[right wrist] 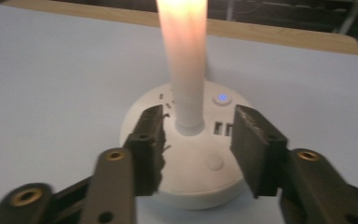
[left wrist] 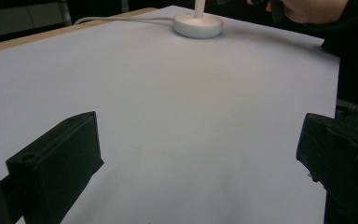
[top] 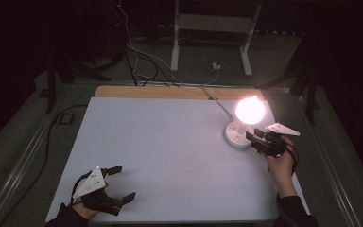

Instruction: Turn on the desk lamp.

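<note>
Nearby, lamp base (top: 236, 134) by table's right edge (top: 290, 156)

the lamp (top: 240, 134) has a white round base (right wrist: 191, 163) and a white stem, and its lit head (top: 250, 109) glows pinkish white, shading to warm orange along the stem in the right gripper view. a small button (right wrist: 222, 97) on the base shines blue. the desk (top: 170, 151) carries a pale blue-grey sheet, plain and without pattern, with a strip of light brown wood (top: 160, 92) along its far edge. the right gripper (top: 260, 138) is black, with brass-coloured rivets (right wrist: 115, 155) in its arms and a pale grey plate on top. the left gripper (top: 123, 182) is black too, with the same pale grey plate. the lamp's cable (left wrist: 121, 19) is white. the floor beyond is dark grey-green.
</note>
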The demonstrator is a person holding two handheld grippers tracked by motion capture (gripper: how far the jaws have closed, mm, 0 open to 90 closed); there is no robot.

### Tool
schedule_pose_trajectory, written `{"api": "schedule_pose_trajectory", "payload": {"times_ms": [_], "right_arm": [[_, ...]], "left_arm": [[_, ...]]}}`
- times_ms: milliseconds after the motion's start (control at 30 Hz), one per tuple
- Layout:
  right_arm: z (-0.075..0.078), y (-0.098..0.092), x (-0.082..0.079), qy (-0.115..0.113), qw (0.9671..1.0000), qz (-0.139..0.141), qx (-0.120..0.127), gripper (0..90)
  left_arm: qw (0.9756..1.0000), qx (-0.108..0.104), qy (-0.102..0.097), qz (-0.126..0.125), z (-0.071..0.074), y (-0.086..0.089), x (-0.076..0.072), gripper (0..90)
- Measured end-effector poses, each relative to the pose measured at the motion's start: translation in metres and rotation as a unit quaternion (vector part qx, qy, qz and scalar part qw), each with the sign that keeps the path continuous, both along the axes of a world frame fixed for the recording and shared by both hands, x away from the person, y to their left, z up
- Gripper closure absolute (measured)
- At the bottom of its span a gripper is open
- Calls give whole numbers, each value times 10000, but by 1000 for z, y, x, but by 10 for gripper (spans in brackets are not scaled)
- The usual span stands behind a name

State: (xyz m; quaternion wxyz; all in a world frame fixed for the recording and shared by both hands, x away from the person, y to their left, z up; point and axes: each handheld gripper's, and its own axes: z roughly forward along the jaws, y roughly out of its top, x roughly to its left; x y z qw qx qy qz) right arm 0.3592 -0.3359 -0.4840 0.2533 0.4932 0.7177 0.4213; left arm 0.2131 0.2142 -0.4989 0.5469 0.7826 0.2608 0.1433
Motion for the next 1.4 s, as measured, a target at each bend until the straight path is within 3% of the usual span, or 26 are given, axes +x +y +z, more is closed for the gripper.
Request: {"api": "schedule_pose_trajectory", "payload": {"times_ms": [100,267,433,533,600,667,700,767,867,1400], "right_arm": [[3,0,-3,56,9997,38,235,460],[9,3,-9,6,9992,218,325,324],[12,9,-11,29,9978,437,502,130],[13,11,-11,70,9961,703,520,13],[14,12,-13,85,9956,734,577,11],[16,14,-15,135,9965,746,355,11],[17,15,-16,157,9957,829,372,1],[16,16,-19,-8,9953,853,459,0],[14,18,-24,90,9941,933,537,0],[-2,26,-65,213,9924,1164,323,0]], "left_arm": [[10000,5,5,0,0,0,0,4],[10000,1,3,-6,0,0,0,4],[10000,-4,3,-8,0,0,0,4],[10000,-8,-7,-4,0,1,-1,4],[10000,-31,-4,9,1,1,-1,4],[10000,-6,-1,-5,0,1,-1,4],[10000,0,-3,-9,0,1,-1,4],[10000,-17,-1,-1,1,1,-1,4],[10000,-16,-11,-10,1,1,-1,4],[10000,-31,-13,-62,1,0,0,4]]}}
